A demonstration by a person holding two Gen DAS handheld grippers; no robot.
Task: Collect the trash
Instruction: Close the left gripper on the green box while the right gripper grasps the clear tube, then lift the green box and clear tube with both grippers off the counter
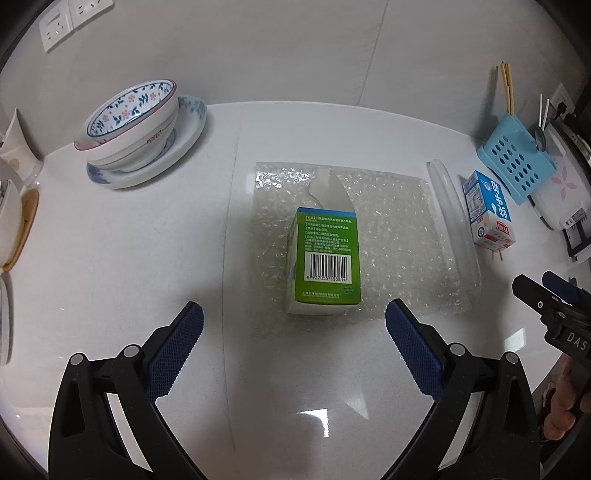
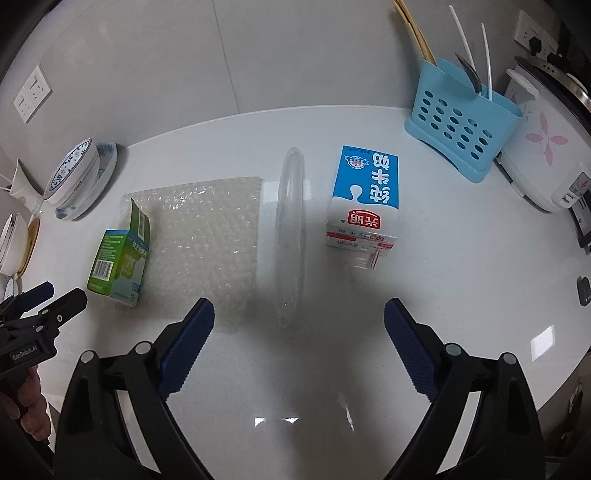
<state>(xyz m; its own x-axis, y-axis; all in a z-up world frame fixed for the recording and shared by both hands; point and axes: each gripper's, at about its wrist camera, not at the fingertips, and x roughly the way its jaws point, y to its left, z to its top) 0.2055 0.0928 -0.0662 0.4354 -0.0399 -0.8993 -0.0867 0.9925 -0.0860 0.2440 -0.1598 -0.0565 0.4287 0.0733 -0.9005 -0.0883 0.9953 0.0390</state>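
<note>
Left tongs [image 1: 293, 336] spread, empty, lined up on green box [image 1: 325, 258] atop bubble wrap [image 1: 399, 236]. Right tongs [image 2: 299, 343] spread, empty, facing milk carton [image 2: 364, 195]; likely paired pickups.

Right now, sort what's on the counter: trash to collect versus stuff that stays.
Trash:
green box, flap open
bubble wrap
milk carton
clear plastic tube

Stays:
bowls on a plate
blue utensil holder
rice cooker
wall sockets
</note>
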